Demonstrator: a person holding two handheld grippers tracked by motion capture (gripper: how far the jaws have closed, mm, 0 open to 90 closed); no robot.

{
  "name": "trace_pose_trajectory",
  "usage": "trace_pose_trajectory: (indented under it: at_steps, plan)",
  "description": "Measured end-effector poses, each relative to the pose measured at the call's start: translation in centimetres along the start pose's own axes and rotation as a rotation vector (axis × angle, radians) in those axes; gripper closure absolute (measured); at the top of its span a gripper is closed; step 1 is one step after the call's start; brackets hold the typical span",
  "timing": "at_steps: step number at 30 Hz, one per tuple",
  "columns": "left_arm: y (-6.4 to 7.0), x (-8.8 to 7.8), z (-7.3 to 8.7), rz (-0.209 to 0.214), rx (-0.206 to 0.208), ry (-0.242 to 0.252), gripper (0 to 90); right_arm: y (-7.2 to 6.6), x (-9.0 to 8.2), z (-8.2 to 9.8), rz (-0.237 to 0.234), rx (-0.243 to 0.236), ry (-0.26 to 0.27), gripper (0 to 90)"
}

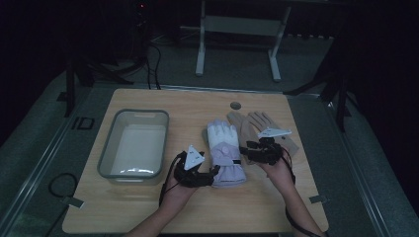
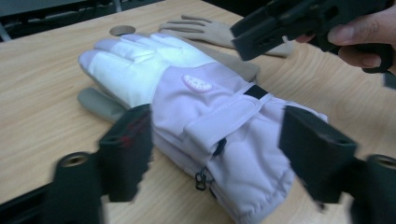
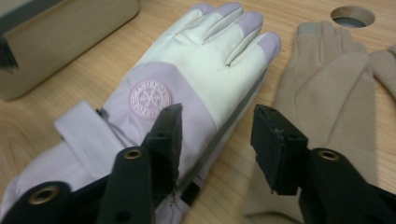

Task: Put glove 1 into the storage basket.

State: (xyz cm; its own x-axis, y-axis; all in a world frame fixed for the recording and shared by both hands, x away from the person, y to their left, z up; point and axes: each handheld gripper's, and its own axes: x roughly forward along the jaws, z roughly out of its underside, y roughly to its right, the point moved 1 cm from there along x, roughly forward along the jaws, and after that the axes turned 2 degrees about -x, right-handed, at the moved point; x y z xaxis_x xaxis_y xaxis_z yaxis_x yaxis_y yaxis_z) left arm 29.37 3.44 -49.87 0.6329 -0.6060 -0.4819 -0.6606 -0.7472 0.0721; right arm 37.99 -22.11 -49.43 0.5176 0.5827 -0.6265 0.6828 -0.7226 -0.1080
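Note:
A padded lilac and white winter glove (image 1: 225, 153) lies flat on the wooden table (image 1: 148, 202), fingers pointing away from me. It has a round badge and a strap across the wrist. My left gripper (image 1: 210, 173) sits at its cuff. In the left gripper view the jaws (image 2: 219, 144) stand apart on either side of the cuff (image 2: 243, 154), and I see no pad pressing it. My right gripper (image 1: 247, 149) hovers at the glove's right edge. Its jaws (image 3: 217, 130) are apart over that edge, holding nothing.
A pair of thin tan gloves (image 1: 257, 126) lies partly under and to the right of the padded one. A grey plastic bin (image 1: 109, 143) stands at the left of the table. A round cable hole (image 1: 235, 105) sits near the far edge.

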Motion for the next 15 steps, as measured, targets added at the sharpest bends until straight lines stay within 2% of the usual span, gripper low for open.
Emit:
trace_pose_trajectory:
  at_steps: [4, 6, 9, 11, 15]
  plan:
    - [0.5, 1.5, 0.1, -0.031, -0.026, -0.070, 38.1, 0.0, 1.0, 0.1, -0.025, 0.054, -0.007, 53.3]
    - [0.6, 2.5, 0.7, -0.043, -0.061, -0.118, 38.0, -0.2, 1.5, 0.4, -0.036, 0.068, -0.015, 51.8]
    - [0.3, 3.7, 2.1, -0.027, -0.120, -0.182, 36.9, -0.3, 2.0, 1.2, -0.058, 0.100, -0.045, 48.8]
    - [0.3, 4.0, 2.8, -0.014, -0.145, -0.198, 36.9, -0.3, 2.6, 1.7, -0.067, 0.115, -0.077, 47.9]
    - [0.0, 4.2, 3.3, -0.001, -0.149, -0.220, 36.9, -0.1, 3.6, 2.4, -0.096, 0.152, -0.139, 46.9]
